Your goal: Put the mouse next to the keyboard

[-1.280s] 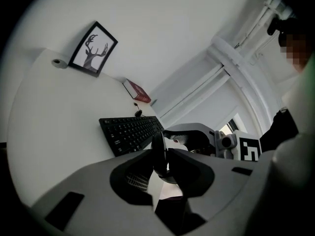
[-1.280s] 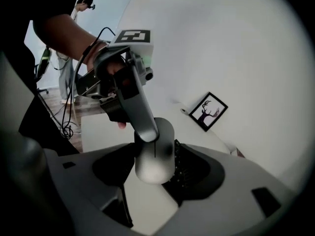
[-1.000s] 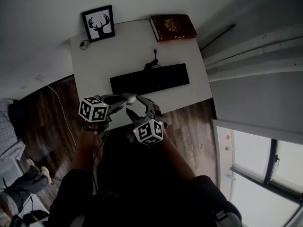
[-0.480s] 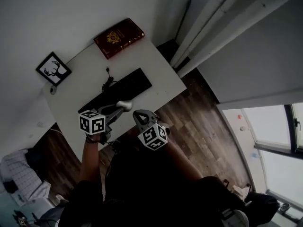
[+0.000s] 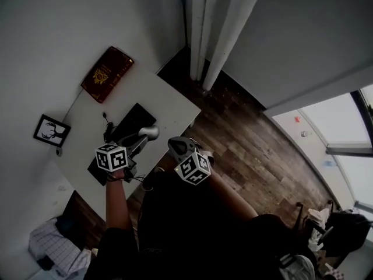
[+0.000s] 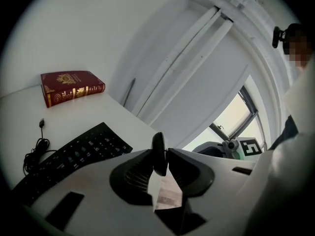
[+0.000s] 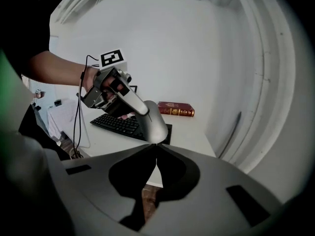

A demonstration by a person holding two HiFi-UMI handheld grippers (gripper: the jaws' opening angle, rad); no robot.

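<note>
In the head view, at centre left, the left tool (image 5: 141,139) pinched the mouse (image 5: 150,133) in the air, near the keyboard (image 5: 133,121) on the white table (image 5: 169,101). In the left gripper view, its jaws clamped the mouse edge-on at the centre. In the right gripper view, the right tool (image 7: 156,146) was pressed together and empty.

Matt white desk (image 5: 167,100), dark wood-plank floor (image 5: 247,134), smooth silvery mouse (image 7: 153,120)
</note>
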